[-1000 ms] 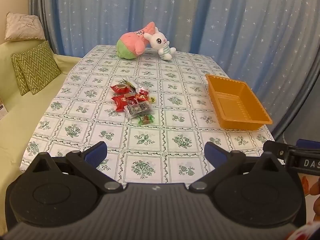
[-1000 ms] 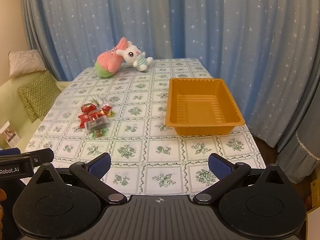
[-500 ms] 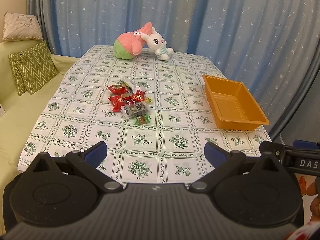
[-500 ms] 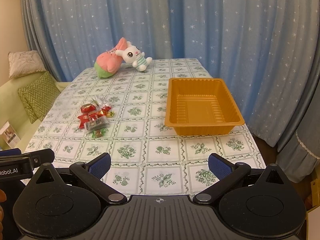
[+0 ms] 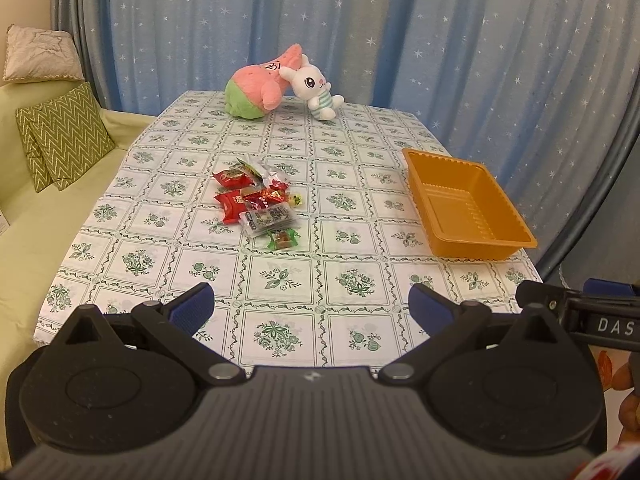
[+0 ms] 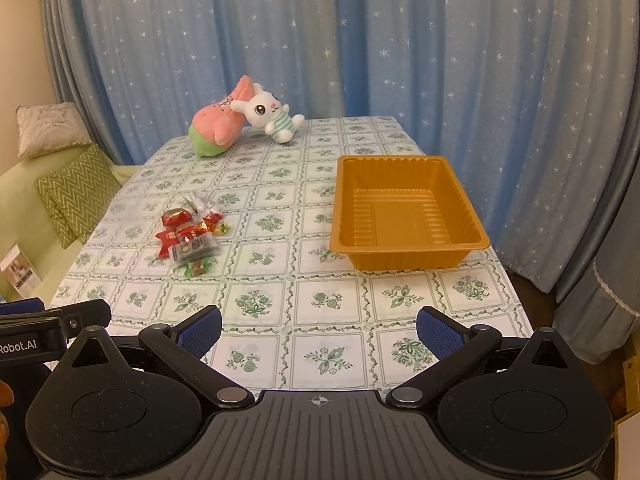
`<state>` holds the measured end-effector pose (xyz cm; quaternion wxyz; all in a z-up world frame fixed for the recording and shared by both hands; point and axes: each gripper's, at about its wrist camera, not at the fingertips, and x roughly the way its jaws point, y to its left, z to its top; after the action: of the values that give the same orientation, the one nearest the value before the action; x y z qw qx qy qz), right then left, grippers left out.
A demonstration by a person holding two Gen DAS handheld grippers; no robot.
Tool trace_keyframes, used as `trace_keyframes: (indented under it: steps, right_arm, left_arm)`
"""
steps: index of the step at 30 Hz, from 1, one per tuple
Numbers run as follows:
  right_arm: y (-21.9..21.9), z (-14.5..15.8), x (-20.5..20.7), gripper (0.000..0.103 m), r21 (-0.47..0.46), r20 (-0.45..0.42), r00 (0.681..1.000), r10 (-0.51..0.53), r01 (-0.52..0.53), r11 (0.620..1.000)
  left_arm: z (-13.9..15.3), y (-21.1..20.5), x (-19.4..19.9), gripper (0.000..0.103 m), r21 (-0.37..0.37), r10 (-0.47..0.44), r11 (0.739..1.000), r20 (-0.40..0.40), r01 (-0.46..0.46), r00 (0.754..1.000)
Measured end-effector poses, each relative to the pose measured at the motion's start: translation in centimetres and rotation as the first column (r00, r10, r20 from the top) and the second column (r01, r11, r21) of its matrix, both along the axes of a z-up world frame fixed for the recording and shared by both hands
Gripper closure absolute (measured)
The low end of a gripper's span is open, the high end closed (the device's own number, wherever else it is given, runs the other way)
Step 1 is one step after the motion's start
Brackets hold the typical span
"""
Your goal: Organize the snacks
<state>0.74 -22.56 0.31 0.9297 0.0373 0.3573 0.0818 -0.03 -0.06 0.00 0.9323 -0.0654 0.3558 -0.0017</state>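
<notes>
A small heap of wrapped snacks point(image 5: 258, 206) point(image 6: 191, 236) lies left of the table's middle: red packets, a clear packet, a green-wrapped sweet. An empty orange plastic tray point(image 5: 466, 208) point(image 6: 404, 216) stands on the right side of the table. My left gripper point(image 5: 312, 308) hovers open over the table's near edge, nothing between its blue pads. My right gripper point(image 6: 318, 326) is likewise open and empty, near the front edge, facing the tray. Both are well short of the snacks.
A pink-and-green plush point(image 5: 256, 88) and a white rabbit plush point(image 5: 314, 84) lie at the table's far end. A green sofa with zigzag cushions point(image 5: 64, 136) runs along the left. Blue starred curtains point(image 6: 360, 40) hang behind and to the right.
The left wrist view has shifted slightly: the snacks and tray sit a little further left and higher than a second ago. The right view barely changed. Both grippers stay open.
</notes>
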Motion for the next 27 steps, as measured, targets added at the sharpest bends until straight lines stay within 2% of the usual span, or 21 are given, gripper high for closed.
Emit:
trace_keyframes:
  steps: [27]
  right_arm:
    - [0.01, -0.01, 0.0, 0.0, 0.003, -0.002, 1.0, -0.001, 0.001, 1.0]
  left_arm:
    - [0.08, -0.26, 0.08, 0.0, -0.003, -0.002, 1.0, -0.001, 0.002, 1.0]
